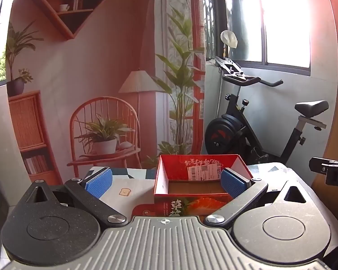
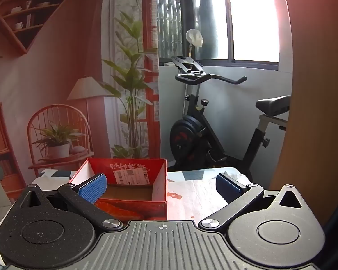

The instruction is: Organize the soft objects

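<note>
A printed room backdrop and an exercise bike [image 1: 247, 121] stand behind a cloth-covered counter [image 2: 198, 193]. Left hand-held gripper [image 1: 166, 181]: fingers wide apart, empty, framing the empty red cardboard box [image 1: 198, 180]. Right hand-held gripper [image 2: 162, 185]: likewise spread, holding nothing, box to its left. No soft objects are visible; this looks like the opening step, and the next move calls for locating one.

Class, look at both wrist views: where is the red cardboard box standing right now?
The red cardboard box stands open on the patterned tablecloth, centre-right in the left wrist view and left of centre in the right wrist view, with the exercise bike behind it.
</note>
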{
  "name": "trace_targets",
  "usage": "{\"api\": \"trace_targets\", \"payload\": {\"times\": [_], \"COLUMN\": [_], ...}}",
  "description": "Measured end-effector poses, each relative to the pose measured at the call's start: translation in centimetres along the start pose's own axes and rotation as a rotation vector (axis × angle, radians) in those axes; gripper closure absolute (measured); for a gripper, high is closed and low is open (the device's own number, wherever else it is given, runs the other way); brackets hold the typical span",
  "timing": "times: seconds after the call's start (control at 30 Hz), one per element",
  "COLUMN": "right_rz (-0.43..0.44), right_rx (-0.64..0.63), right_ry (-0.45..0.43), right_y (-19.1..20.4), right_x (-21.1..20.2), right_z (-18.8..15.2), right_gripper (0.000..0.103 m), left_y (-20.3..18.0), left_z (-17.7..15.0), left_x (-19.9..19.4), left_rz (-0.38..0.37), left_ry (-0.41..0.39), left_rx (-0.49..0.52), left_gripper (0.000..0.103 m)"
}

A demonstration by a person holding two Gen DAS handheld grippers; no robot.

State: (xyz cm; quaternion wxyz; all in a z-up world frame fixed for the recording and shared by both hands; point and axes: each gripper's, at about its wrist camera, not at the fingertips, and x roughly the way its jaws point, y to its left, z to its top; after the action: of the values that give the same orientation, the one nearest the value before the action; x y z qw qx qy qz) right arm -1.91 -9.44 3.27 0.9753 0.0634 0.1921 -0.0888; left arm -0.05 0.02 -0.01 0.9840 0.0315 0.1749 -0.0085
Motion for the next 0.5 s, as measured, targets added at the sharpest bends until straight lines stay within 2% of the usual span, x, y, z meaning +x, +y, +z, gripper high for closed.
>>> {"api": "trace_targets", "payload": {"times": [0.5], "right_rz": [-0.001], "right_rx": [0.000], "right_ry": [0.004], "right_y": [0.08], "right_x": [0.08], "right_z": [0.04], "right_gripper": [0.000], "left_y": [-0.08], "left_z": [-0.10], "left_x": [0.45], "left_rz": [-0.004], "left_ry": [0.024], "left_rx": [0.014], "left_gripper": [0.000]}}
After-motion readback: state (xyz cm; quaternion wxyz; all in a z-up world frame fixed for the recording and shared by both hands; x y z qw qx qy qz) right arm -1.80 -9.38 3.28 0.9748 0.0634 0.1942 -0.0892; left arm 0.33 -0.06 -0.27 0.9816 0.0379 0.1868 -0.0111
